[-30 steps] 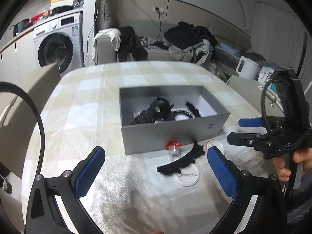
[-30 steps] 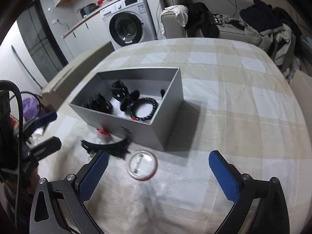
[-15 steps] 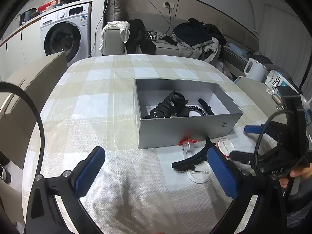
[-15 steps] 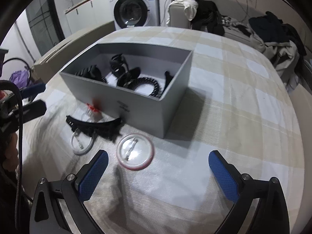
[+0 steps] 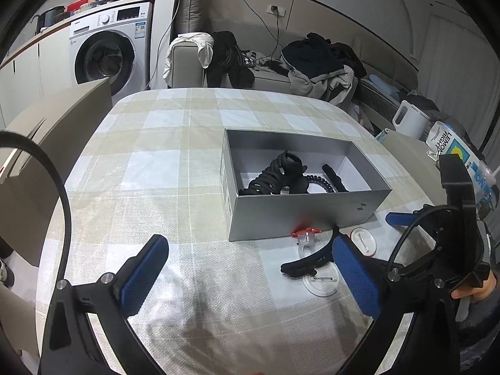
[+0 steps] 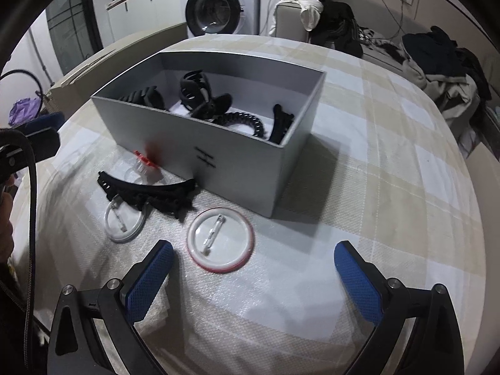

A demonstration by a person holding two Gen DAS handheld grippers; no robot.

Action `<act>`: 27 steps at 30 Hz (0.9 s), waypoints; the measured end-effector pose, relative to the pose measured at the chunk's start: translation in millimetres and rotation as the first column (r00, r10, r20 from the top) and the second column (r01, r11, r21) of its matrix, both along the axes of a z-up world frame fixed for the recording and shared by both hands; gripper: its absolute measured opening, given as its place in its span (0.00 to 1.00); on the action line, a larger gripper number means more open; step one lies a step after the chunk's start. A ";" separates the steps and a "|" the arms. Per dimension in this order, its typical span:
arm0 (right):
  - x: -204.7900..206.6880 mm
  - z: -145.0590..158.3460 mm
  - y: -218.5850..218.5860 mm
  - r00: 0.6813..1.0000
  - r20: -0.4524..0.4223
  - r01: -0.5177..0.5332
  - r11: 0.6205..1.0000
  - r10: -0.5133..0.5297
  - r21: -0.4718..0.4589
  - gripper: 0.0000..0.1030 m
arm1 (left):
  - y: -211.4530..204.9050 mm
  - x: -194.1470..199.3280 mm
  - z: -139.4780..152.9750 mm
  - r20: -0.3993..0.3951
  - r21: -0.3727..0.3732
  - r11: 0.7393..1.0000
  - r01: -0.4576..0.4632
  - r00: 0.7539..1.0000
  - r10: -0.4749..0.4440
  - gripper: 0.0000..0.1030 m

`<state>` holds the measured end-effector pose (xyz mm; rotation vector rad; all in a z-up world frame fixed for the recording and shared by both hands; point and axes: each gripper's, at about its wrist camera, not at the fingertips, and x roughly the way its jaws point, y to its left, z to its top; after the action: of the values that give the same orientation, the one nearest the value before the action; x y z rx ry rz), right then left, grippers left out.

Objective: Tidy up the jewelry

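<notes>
An open grey box [image 5: 300, 218] [image 6: 237, 168] stands on the checked tablecloth and holds black hair clips [image 6: 200, 93] and a black coil band [image 6: 247, 122]. In front of it lie a long black hair clip [image 6: 147, 190] [image 5: 309, 262], a clear round pin badge [image 6: 125, 218] [image 5: 322, 281], a red-rimmed pin badge [image 6: 220, 243] [image 5: 362, 239] and a small clear piece with a red top [image 6: 142, 164] [image 5: 306, 237]. My right gripper [image 6: 254, 268] hangs open just short of the red-rimmed badge. My left gripper [image 5: 250, 268] is open and empty, left of the loose items.
Beyond the table are a washing machine [image 5: 103, 59], a sofa piled with clothes [image 5: 315, 62] and a white kettle [image 5: 409, 122]. A beige chair back [image 5: 56, 115] stands at the table's left edge. The far half of the tablecloth [image 5: 175, 125] is bare.
My right gripper has come forward and lower toward the badges and the box. The left view has drawn nearer, with the box shifted right. Nothing on the table has moved.
</notes>
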<state>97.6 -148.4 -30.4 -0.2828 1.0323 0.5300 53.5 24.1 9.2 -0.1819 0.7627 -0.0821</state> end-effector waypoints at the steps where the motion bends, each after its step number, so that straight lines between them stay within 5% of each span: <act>1: 1.1 0.3 -1.7 1.000 0.006 0.013 1.000 -0.013 -0.005 1.00 | -0.1 0.3 0.3 0.000 0.001 1.000 0.001 1.000 -0.001 0.99; 21: 8.8 1.6 -5.2 1.000 0.021 0.013 1.000 -0.013 0.015 0.89 | -4.6 -0.2 0.2 -0.009 -0.002 1.000 0.013 1.000 -0.013 0.99; 27: 1.4 3.6 -1.3 0.999 0.024 -0.023 1.000 0.022 0.016 0.74 | -5.3 0.4 -1.1 -0.014 0.003 1.000 0.015 1.000 -0.015 0.99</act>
<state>99.0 -149.7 -26.8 -0.2855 1.0021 0.5541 53.8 18.8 8.1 -0.1745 0.7784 -0.0938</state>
